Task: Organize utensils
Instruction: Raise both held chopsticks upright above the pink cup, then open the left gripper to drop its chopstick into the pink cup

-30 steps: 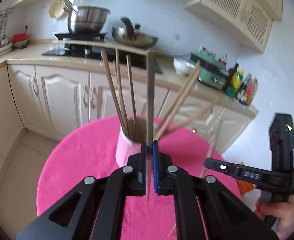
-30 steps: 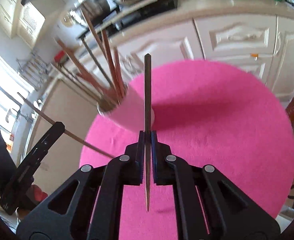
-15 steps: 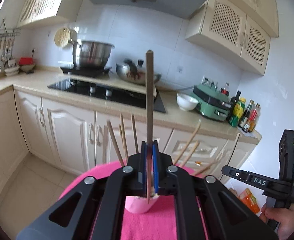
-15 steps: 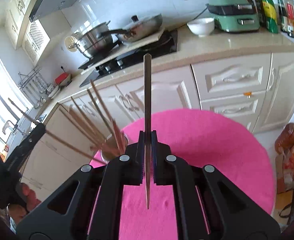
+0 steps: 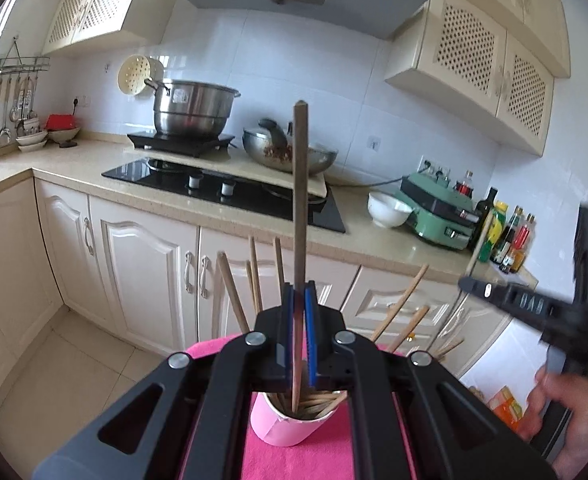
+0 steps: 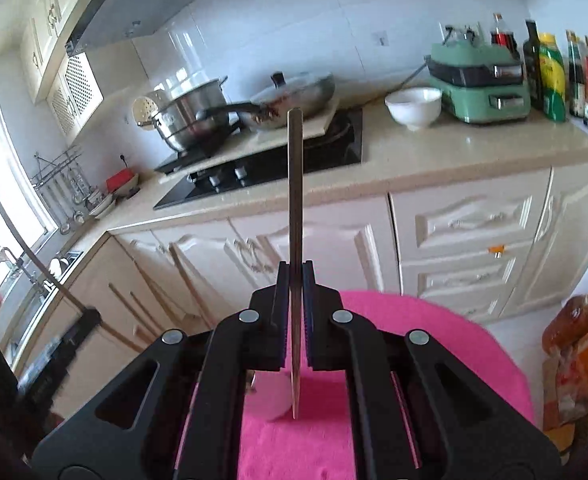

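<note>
- Pink table (image 5: 294, 456): landmark, in front of the kitchen counter (image 5: 74, 160).
- Left gripper (image 5: 299, 336): above the table, jaws clamped on a dark chopstick (image 5: 299, 200) standing upright.
- Right gripper (image 6: 295, 312): above the table, jaws clamped on a second chopstick (image 6: 294, 200), upright.
- Pink cup (image 5: 294, 424): on the table, holding loose chopsticks (image 5: 234, 292), directly below the left gripper.

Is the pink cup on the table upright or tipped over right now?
Upright. In the left wrist view the pink cup stands on the pink tablecloth with its open mouth up, chopsticks fanning out above it.
</note>
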`<state>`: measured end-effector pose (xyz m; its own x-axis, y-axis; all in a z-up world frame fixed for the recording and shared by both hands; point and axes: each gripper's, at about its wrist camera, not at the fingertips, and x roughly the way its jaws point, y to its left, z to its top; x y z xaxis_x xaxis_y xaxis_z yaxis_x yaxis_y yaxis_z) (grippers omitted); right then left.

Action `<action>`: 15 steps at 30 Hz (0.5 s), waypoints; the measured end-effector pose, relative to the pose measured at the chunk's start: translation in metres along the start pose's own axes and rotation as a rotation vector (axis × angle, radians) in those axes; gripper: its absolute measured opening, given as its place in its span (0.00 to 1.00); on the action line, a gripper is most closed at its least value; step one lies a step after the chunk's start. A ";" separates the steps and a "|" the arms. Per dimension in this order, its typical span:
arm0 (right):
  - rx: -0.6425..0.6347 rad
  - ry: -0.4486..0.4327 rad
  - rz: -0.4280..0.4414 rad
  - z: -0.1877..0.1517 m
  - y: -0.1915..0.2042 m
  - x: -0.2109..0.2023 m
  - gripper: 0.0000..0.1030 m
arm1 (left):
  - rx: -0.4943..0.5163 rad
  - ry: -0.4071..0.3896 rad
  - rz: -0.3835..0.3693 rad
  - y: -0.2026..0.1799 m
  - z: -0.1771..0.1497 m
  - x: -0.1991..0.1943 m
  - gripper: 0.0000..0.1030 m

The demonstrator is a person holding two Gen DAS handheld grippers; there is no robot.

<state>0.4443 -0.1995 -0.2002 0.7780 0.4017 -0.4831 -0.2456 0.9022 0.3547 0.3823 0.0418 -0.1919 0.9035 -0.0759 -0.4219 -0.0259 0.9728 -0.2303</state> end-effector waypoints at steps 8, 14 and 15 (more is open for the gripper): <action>-0.050 -0.092 -0.003 0.014 0.023 0.002 0.06 | 0.039 0.087 0.009 -0.003 -0.026 0.023 0.06; -0.081 -0.158 -0.011 0.021 0.039 0.000 0.06 | 0.067 0.154 0.008 -0.004 -0.042 0.034 0.06; -0.086 -0.164 -0.011 0.023 0.041 0.000 0.06 | 0.068 0.168 0.010 -0.003 -0.046 0.035 0.06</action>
<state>0.4471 -0.1658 -0.1674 0.8632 0.3672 -0.3466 -0.2797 0.9192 0.2773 0.3949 0.0262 -0.2461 0.8188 -0.0962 -0.5659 -0.0004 0.9858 -0.1681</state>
